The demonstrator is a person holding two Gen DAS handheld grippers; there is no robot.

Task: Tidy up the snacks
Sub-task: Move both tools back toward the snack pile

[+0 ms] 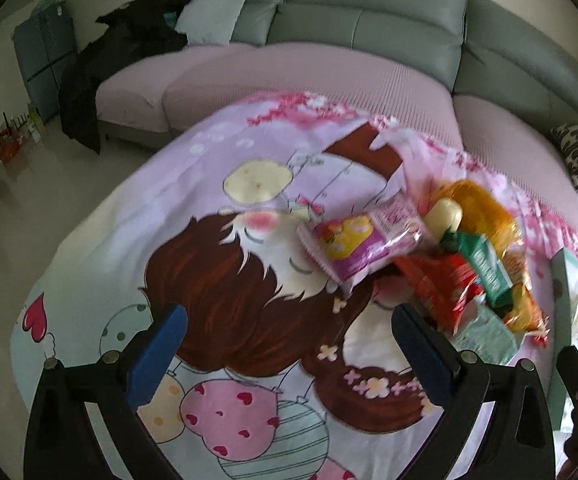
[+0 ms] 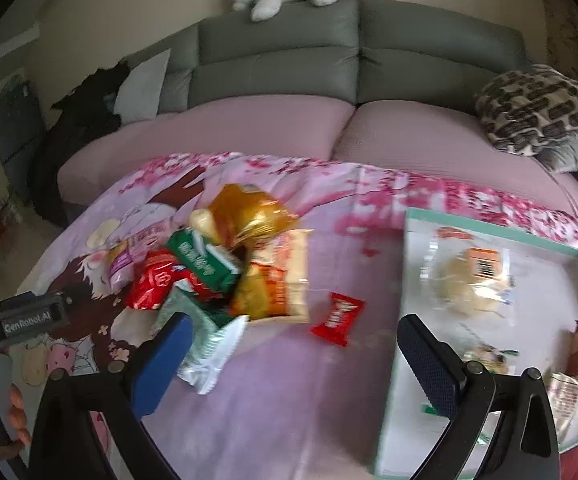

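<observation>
Right gripper (image 2: 289,364) open, nothing between its blue pads, hovering above the pink cartoon cloth (image 2: 289,420) on the worktop. Left gripper (image 1: 289,352) also open and empty, over the cartoon print.

Snack pile (image 2: 225,268) sits at about 11 o'clock from the right gripper, near; in the left wrist view the same pile (image 1: 429,256) lies at 1 to 2 o'clock. One small red packet (image 2: 337,317) lies apart from the pile, just ahead of the right gripper at 12 to 1 o'clock, long axis running roughly 1 to 7 o'clock across the gripper's opening. White-green wrapper (image 2: 213,356) lies just beside the right gripper's left pad.

Tray (image 2: 493,227) with a teal rim is at 2 o'clock from the right gripper, already holding a clear-wrapped bun (image 2: 469,280) and a few smaller packets (image 2: 569,380).

Judgement: the right gripper is nearer to the loose red packet and to the tray, so it looks like the one to pick next; red packet seems the easiest grab, short carry rightward. Frames are blurred, so labels are unreadable.
</observation>
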